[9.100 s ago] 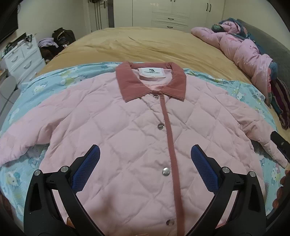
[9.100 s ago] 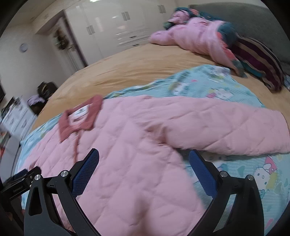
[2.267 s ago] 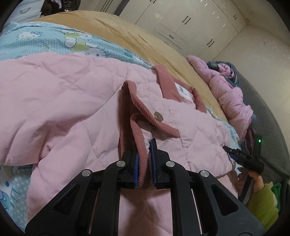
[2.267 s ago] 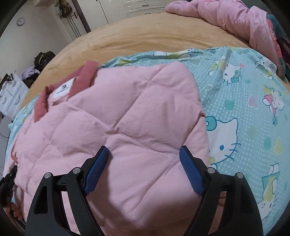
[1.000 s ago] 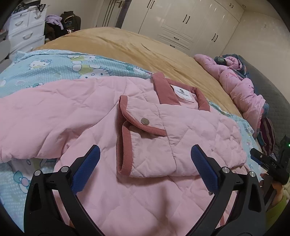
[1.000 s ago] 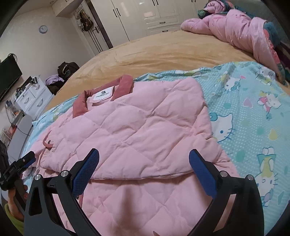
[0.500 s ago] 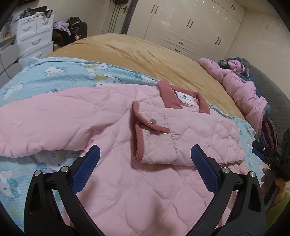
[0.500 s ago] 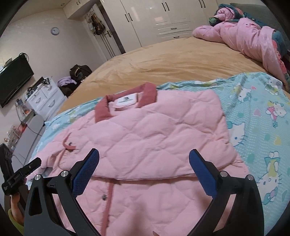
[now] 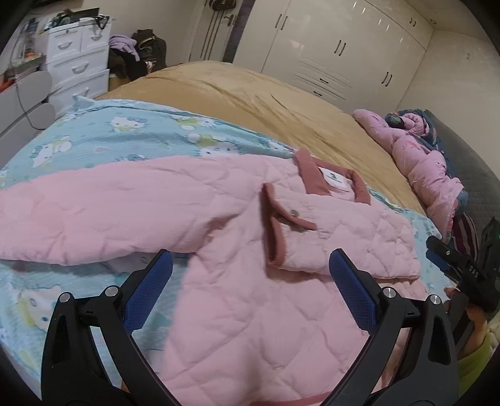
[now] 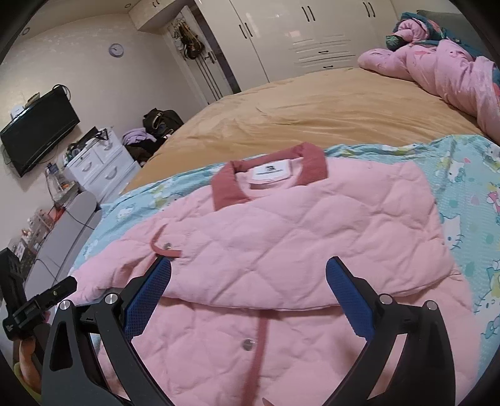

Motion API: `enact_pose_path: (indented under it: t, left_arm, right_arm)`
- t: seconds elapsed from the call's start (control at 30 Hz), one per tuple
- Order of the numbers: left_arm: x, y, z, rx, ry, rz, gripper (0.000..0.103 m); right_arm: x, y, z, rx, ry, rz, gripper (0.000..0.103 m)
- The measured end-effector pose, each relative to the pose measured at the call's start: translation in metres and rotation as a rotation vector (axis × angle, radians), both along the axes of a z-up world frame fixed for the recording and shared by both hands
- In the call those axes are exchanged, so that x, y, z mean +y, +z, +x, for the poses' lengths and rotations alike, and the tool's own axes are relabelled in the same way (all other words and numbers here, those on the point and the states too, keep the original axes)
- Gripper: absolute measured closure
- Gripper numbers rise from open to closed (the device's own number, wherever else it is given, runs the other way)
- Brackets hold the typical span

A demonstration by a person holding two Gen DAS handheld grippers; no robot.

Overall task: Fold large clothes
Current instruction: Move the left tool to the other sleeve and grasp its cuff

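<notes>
Pink quilted jacket with a dusty-rose corduroy collar lies face up on a light blue cartoon-cat blanket, spread over the near end of a bed covered in a tan bedspread. One sleeve is folded across the chest, its rose-trimmed cuff with a metal snap lying below the collar. The other sleeve stretches flat toward the blanket's left edge. The left gripper hovers above the jacket's lower front, its blue-padded jaws spread wide and holding nothing. The right gripper hangs over the folded sleeve and button placket, jaws likewise spread and empty. A crumpled pink duvet sits at the bed's far right corner. White wardrobes line the back wall.
</notes>
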State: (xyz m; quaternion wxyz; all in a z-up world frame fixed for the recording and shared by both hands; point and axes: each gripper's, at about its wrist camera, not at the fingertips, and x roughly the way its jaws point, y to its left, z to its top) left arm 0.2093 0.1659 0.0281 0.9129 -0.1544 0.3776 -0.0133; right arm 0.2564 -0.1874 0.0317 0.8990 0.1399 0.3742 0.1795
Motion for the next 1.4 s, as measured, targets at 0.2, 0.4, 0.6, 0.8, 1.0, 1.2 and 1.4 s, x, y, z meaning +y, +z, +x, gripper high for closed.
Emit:
enact_pose_path:
  t: [0.2,0.4,0.6,0.8,1.0,1.2,1.4]
  left_arm:
    - [0.029,0.003,-0.010,-0.002,0.034,-0.007,0.009]
    - [0.053,0.007,-0.020,-0.008,0.062,-0.017,0.009]
    - [0.084,0.009,-0.030,-0.016,0.113,-0.031,0.009]
    - [0.115,0.007,-0.039,-0.014,0.176,-0.054,0.009]
    - [0.139,0.001,-0.049,0.000,0.231,-0.069,0.009]
    - [0.163,-0.006,-0.056,0.018,0.285,-0.079,0.009]
    - [0.193,-0.017,-0.063,0.041,0.361,-0.110,0.009]
  right_arm:
    - [0.032,0.014,-0.002,-0.020,0.029,-0.008,0.004]
    - [0.070,0.027,-0.003,-0.036,0.087,-0.030,0.004]
    - [0.111,0.035,-0.005,-0.047,0.149,-0.047,0.004]
    - [0.154,0.043,-0.008,-0.061,0.222,-0.058,0.004]
    - [0.195,0.041,-0.011,-0.058,0.292,-0.064,0.004]
    - [0.238,0.035,-0.015,-0.044,0.363,-0.069,0.004]
    - [0.271,0.030,-0.019,-0.024,0.416,-0.066,0.004]
